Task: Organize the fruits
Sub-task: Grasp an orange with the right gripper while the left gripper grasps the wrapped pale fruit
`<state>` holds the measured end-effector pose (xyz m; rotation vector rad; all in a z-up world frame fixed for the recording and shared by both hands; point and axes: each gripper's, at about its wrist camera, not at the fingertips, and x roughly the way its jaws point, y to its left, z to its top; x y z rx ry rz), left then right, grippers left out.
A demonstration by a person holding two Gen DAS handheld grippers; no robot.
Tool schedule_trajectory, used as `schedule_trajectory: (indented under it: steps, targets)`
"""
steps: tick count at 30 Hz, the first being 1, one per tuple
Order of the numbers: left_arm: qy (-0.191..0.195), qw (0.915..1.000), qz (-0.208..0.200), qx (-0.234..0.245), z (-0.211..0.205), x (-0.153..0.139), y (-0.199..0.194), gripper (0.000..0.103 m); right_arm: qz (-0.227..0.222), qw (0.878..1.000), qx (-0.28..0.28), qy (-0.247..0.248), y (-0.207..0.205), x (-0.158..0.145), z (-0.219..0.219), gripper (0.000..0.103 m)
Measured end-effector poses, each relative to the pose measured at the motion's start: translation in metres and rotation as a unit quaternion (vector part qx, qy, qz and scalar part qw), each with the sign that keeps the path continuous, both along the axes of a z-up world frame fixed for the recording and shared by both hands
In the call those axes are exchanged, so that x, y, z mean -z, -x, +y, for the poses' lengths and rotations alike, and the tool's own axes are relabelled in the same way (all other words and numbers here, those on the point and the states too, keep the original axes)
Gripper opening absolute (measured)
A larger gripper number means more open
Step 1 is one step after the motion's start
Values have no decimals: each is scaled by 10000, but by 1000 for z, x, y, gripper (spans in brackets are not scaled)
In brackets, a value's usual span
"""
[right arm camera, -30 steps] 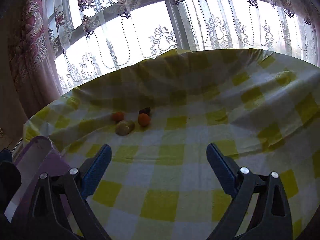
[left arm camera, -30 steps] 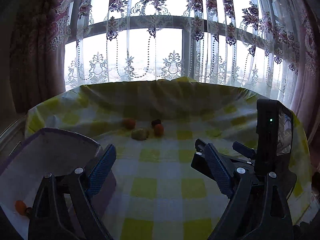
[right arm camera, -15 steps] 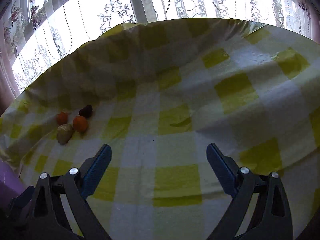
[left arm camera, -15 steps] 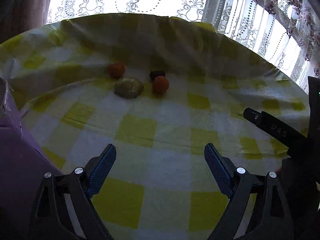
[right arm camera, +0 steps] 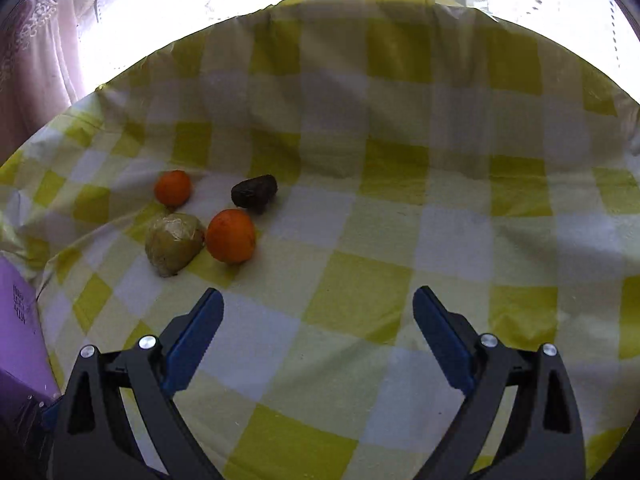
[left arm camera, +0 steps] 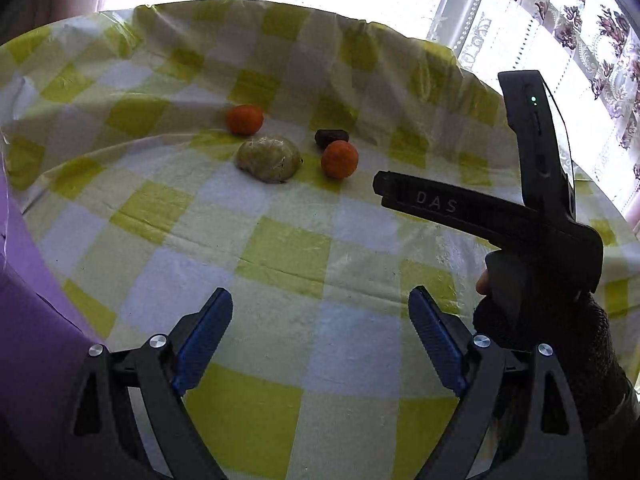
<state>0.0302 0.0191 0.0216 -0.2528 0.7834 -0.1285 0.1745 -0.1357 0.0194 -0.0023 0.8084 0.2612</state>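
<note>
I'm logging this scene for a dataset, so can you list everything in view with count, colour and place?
oranges: 2, orange, on the cloth, one nearer, one farther left
wrapped fruit: 1, greenish-yellow, beside the nearer orange
dark fruit: 1, dark brown, behind the nearer orange
tablecloth: 1, yellow-white check, over the table
purple box: 1, purple, left edge
curtains: lace, floral, at the window
left gripper: 1, black, blue pads, open
right gripper: 1, same, open

Left gripper (left arm camera: 320, 320) jaws apart; fruits (left arm camera: 269, 158) on tablecloth (left arm camera: 280, 256).

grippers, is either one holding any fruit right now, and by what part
Nothing is held. The left gripper and right gripper both have open, empty jaws, short of the fruit cluster.
</note>
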Motion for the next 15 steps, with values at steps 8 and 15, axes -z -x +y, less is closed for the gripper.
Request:
schedule_trajectory:
  steps: [8, 15]
  targets:
    - [168, 9998, -32, -131, 6, 0, 2, 86, 192, 9937, -910, 621, -37, 8, 68, 71]
    - [228, 9996, -8, -160, 8, 1, 0, 86, 342, 9961, -771, 256, -39, 9, 64, 33]
